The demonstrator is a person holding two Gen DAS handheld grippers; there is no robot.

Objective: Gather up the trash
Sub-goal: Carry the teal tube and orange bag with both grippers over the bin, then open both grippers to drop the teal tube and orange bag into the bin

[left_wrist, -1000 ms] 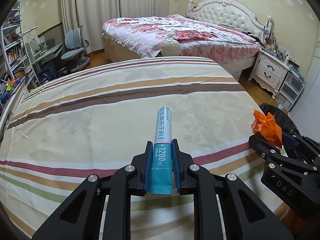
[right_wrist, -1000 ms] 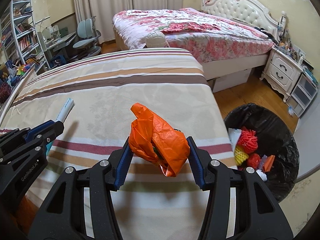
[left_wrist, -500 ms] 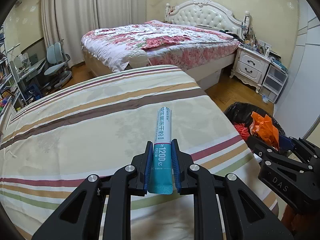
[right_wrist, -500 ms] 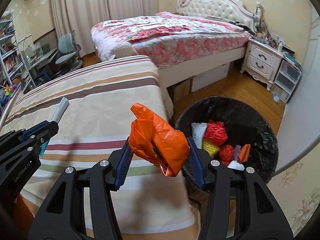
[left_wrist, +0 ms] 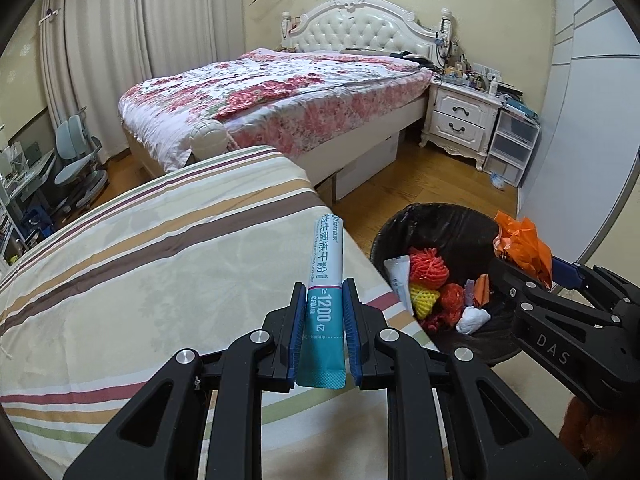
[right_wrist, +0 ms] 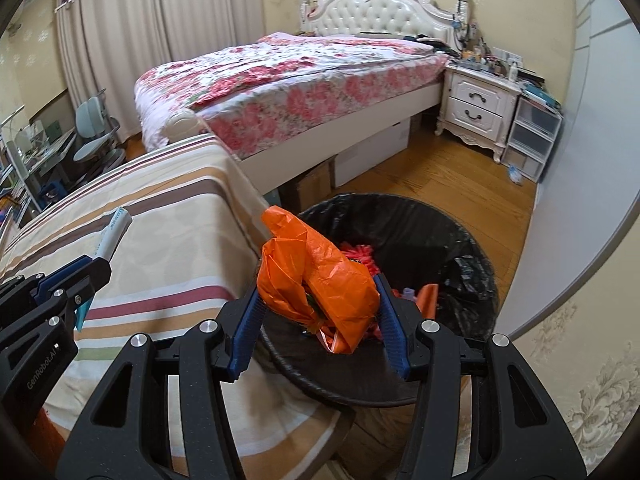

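The right claw [right_wrist: 318, 322] is clamped on a crumpled orange plastic bag [right_wrist: 316, 280], its blue pads pressing the bag from both sides, and it hangs over the near rim of the black-lined trash bin [right_wrist: 472, 248]. The left claw [left_wrist: 323, 334] is squeezed narrow on a teal and white powder sachet [left_wrist: 326, 280], which stands up between the pads and points away from the camera; it is above the edge of the striped bed cover [left_wrist: 140, 280], beside the bin [left_wrist: 448, 224] and not over it.

The risks, as I judge them: the orange bag is light and springy, so if it is let go this close to the rim it could catch on the pads or drift down onto the wooden floor [right_wrist: 460, 184]. The sachet would land on the cover or slide between bed and bin if released from here. The two claws sit close together in both views, so they could knock each other over the bin's mouth.
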